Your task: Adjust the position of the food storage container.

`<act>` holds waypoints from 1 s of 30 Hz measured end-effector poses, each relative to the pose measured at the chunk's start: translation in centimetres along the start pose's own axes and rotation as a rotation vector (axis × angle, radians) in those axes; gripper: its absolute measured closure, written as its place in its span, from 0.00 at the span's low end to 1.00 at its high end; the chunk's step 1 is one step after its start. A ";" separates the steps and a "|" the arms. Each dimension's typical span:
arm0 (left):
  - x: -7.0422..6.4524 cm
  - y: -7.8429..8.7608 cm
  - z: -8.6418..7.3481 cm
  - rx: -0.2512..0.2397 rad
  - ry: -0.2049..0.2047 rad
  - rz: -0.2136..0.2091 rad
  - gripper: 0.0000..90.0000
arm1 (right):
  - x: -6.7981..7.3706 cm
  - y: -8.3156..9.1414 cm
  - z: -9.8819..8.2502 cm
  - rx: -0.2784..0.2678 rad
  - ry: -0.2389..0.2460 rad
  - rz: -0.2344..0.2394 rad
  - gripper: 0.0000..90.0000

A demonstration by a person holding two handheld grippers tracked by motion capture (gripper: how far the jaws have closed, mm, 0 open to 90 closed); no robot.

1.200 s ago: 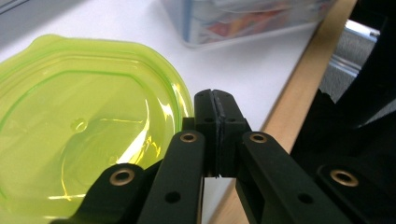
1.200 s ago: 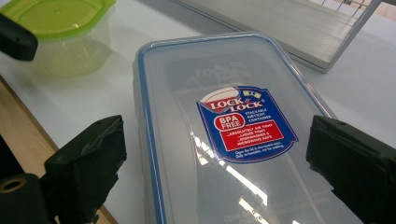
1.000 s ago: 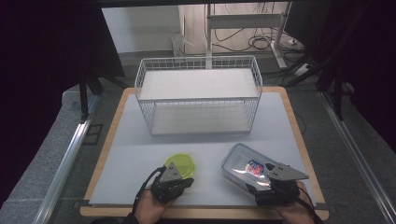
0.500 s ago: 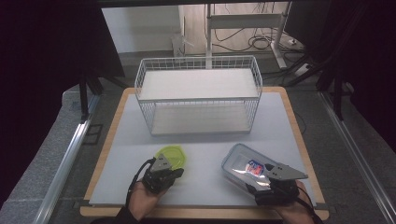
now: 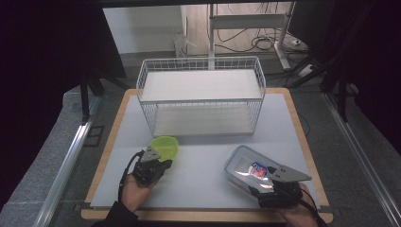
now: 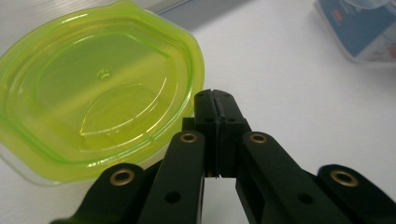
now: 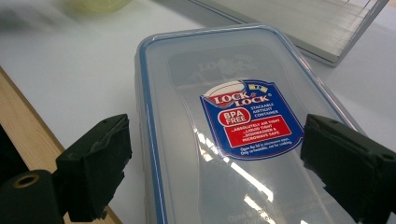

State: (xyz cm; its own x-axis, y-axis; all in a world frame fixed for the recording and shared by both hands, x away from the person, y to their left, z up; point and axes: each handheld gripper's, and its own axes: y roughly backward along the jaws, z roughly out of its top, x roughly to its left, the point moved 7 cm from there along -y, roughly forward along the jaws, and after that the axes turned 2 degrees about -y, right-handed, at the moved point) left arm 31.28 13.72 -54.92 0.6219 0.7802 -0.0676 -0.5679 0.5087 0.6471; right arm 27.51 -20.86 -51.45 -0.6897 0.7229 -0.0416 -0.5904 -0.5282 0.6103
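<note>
Two claws are at work on the white desk (image 5: pixel 203 165), one in each hand of a person. The left claw (image 5: pixel 158 163) has its jaws pressed tight together with nothing between them. In the left gripper view its tips (image 6: pixel 215 100) sit just beside the rim of a green lid (image 6: pixel 95 88) (a bright lime one, see-through, lying flat). Whether the tips touch the rim is hard to tell. From the high view the green lid (image 5: pixel 165 145) lies at the left front of the desk, just in front of a white wire basket (image 5: pixel 201 78). The basket stands at the back of the desk and has a shelf board inside it.

The right claw (image 7: pixel 215 163) is spread wide, one jaw on each side of a clear plastic food box (image 7: pixel 224 126). The jaws do not press on it. The box has a blue-edged lid on top and a blue and red label that reads "Lock & Lock". It lies flat at the right front of the desk (image 5: pixel 250 168), well apart from the green lid.
</note>
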 end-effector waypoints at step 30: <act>-6.5 -4.3 3.7 -0.047 -0.128 -0.168 0.88 | -6.8 5.8 -2.3 0.050 -0.187 -0.212 0.99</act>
State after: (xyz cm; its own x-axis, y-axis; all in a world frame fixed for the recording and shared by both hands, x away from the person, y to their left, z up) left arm 31.68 5.14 -54.50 0.7716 0.6321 -0.0721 -0.4733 0.6460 0.5989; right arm 27.86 -29.85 -49.43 -0.4609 0.8870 -0.0290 -0.6889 -0.3370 0.6417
